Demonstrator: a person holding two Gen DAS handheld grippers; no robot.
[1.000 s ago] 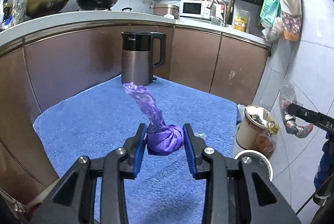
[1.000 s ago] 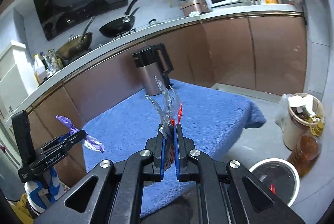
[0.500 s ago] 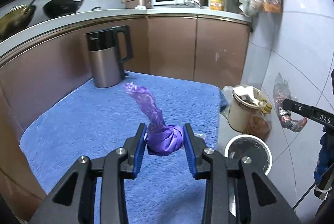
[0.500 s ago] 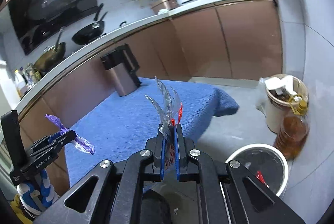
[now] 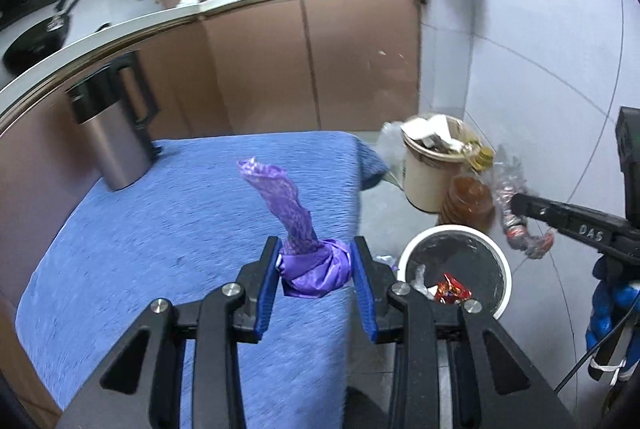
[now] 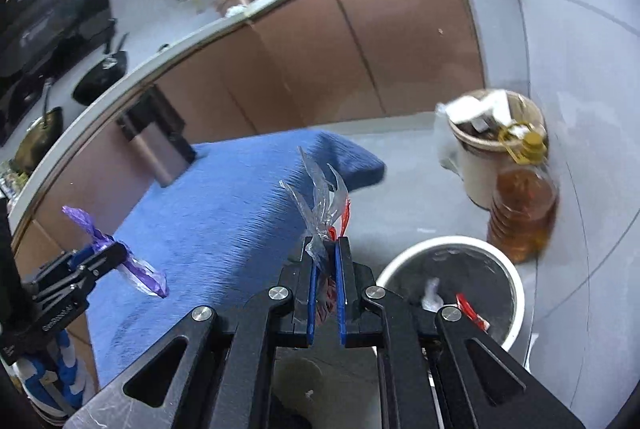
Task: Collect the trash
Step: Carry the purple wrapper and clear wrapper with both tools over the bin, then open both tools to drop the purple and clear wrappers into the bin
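Note:
My left gripper (image 5: 315, 261) is shut on a crumpled purple plastic bag (image 5: 312, 267), whose twisted tail sticks up over the blue cloth (image 5: 160, 237). My right gripper (image 6: 325, 249) is shut on a clear plastic wrapper with red print (image 6: 322, 205). A white-rimmed trash bin with a black liner (image 5: 456, 269) stands on the floor, low right in both views, the trash bin (image 6: 452, 281) holding a red wrapper and a clear scrap. In the left wrist view the right gripper (image 5: 516, 209) hangs above the bin's right edge. The left gripper (image 6: 108, 261) shows at the far left of the right wrist view.
A steel kettle (image 5: 112, 133) stands at the far left of the cloth-covered table. Behind the bin are a full beige bucket (image 5: 432, 165) and an oil bottle (image 5: 468, 197). Brown cabinets (image 5: 312, 61) and a tiled wall close the corner.
Both grippers have swung to the right and downward, toward the floor bin, each keeping its grip. The bin now lies much closer and larger in both views.

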